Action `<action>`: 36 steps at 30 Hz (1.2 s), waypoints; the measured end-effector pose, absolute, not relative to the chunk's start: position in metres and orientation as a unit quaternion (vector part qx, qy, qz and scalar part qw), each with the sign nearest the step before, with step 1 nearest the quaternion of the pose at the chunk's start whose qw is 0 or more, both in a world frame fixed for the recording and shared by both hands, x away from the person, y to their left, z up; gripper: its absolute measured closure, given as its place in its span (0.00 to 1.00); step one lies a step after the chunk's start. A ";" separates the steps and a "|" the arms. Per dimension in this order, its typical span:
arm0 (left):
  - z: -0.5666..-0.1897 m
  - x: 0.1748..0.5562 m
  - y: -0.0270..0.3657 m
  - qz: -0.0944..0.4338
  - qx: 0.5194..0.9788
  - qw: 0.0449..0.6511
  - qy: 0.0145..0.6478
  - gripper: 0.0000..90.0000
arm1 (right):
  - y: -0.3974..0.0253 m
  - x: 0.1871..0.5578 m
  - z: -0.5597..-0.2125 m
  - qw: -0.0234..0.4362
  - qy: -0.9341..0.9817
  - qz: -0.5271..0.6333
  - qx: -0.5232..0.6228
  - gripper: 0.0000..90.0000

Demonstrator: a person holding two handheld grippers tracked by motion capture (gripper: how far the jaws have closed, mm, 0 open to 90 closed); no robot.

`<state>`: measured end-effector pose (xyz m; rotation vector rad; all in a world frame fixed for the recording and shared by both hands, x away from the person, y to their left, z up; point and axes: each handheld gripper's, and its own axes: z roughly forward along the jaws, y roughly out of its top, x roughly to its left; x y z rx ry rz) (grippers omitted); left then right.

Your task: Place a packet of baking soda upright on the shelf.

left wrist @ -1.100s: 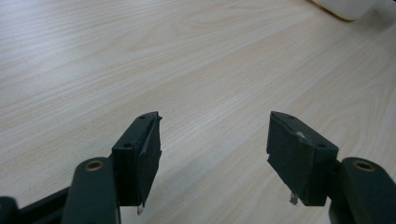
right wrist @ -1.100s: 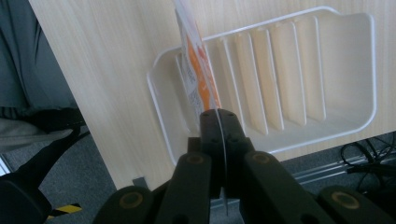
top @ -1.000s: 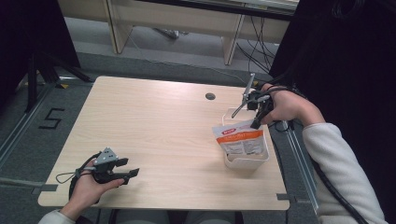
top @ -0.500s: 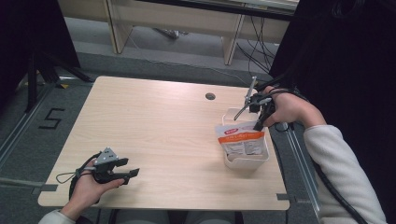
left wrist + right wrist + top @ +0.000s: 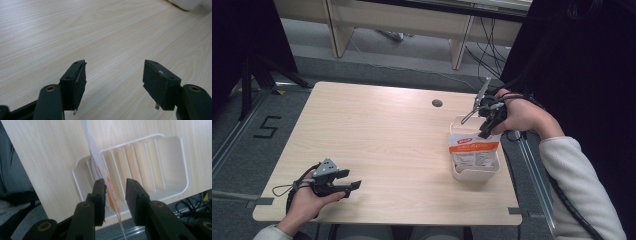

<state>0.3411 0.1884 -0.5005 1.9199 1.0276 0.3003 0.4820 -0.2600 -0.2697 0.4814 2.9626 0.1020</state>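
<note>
Change: right gripper has drawn slightly nearer the table's 3 o'clock edge since a second ago; left gripper has stayed put.
Right gripper: jaws partly apart astride the packet's top edge; contact with it cannot be told.
Left gripper: jaws wide apart, nothing between them, low over the table at 7 o'clock.
Packet: orange-and-white, standing in the white tray at 4 o'clock; print too small to read, lower part hidden by the tray wall.
Table: light wood, with a round hole at 1 o'clock.
</note>
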 end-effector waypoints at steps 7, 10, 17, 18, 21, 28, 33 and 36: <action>-0.500 0.341 0.188 0.124 0.781 0.452 0.413 0.38 | -0.252 0.476 -0.261 0.089 0.981 0.083 0.152 0.73; -0.500 0.341 0.188 0.119 0.780 0.453 0.415 0.38 | -0.248 0.468 -0.261 0.105 0.975 0.104 0.164 0.72; -0.500 0.341 0.186 0.123 0.783 0.453 0.409 0.38 | -0.229 0.449 -0.274 0.124 0.960 0.194 0.161 0.69; -0.501 0.341 0.186 0.123 0.783 0.454 0.408 0.38 | -0.229 0.449 -0.274 0.124 0.960 0.194 0.161 0.69; -0.501 0.341 0.186 0.125 0.782 0.454 0.408 0.38 | -0.216 0.440 -0.286 0.115 0.956 0.220 0.155 0.68; -0.501 0.341 0.186 0.124 0.783 0.454 0.407 0.38 | -0.196 0.425 -0.313 0.083 0.959 0.233 0.139 0.69; -0.500 0.340 0.186 0.125 0.783 0.454 0.407 0.38 | -0.187 0.411 -0.343 0.059 0.961 0.239 0.123 0.72; -0.500 0.341 0.186 0.125 0.784 0.454 0.405 0.38 | -0.185 0.403 -0.363 0.046 0.958 0.257 0.119 0.73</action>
